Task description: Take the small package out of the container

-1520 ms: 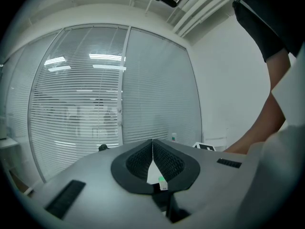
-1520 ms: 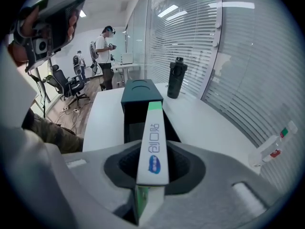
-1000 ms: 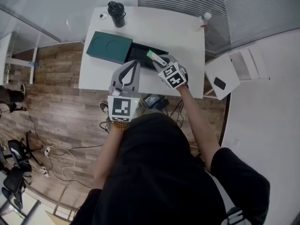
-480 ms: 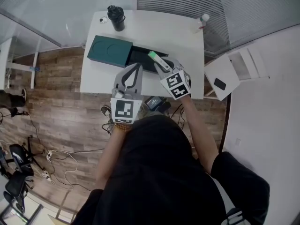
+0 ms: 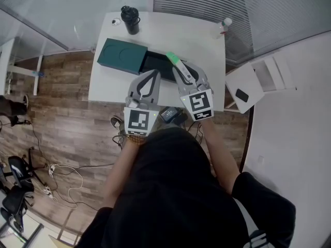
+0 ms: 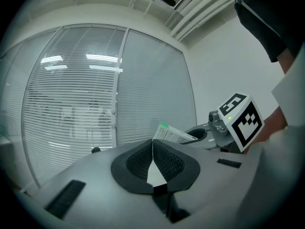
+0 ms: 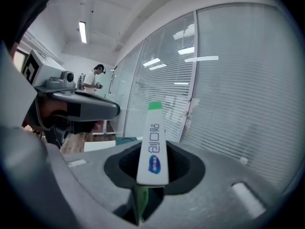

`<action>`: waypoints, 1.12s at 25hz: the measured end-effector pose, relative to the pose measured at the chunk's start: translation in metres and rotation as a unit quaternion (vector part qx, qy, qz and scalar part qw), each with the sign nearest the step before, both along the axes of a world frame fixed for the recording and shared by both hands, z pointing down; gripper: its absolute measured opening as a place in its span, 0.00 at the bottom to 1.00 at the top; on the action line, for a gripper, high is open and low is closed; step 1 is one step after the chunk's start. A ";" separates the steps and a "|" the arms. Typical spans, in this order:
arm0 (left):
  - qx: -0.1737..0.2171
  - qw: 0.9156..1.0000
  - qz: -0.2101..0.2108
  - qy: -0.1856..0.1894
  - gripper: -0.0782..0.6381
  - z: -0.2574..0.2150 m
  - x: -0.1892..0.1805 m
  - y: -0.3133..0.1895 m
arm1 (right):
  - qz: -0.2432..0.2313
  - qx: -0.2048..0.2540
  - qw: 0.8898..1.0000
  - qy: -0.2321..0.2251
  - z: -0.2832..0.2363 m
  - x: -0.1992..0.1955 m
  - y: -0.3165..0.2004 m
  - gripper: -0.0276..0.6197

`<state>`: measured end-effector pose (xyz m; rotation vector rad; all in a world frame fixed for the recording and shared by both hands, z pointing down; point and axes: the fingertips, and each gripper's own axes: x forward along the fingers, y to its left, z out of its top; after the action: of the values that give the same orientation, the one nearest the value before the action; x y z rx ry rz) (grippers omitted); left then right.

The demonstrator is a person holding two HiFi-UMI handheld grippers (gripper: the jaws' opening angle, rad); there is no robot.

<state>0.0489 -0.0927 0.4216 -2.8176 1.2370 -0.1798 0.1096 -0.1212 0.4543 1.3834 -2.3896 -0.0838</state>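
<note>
My right gripper (image 5: pixel 179 72) is shut on the small package (image 5: pixel 174 62), a flat white box with a green end, and holds it in the air above the open black container (image 5: pixel 155 66). In the right gripper view the package (image 7: pixel 153 144) stands upright between the pads of the right gripper (image 7: pixel 151 173). The dark green lid (image 5: pixel 121 56) lies left of the container. Beside the right one, my left gripper (image 5: pixel 151 75) hovers over the table's front edge. Its pads meet at the tips with nothing between them, as the left gripper view (image 6: pixel 152 148) shows.
On the white table (image 5: pixel 196 40) a black flask (image 5: pixel 129 17) stands at the back left and a small clear bottle (image 5: pixel 224 24) at the back right. A white cabinet (image 5: pixel 251 81) with a dark phone stands right of the table. A person (image 7: pixel 93 78) stands far off.
My right gripper has risen with the package, lifting it up out of the container and tilting it more level. The left gripper has stayed where it was.
</note>
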 end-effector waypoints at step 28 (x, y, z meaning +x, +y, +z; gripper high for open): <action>-0.001 0.999 -0.008 0.052 0.11 -0.041 0.008 0.000 | 0.026 0.133 0.989 -0.055 -0.105 -0.014 0.040 0.18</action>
<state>0.0573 -0.0926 0.3807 -2.8528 1.2803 -0.0369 0.0958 -0.0809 0.3496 1.6061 -2.5018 -0.3312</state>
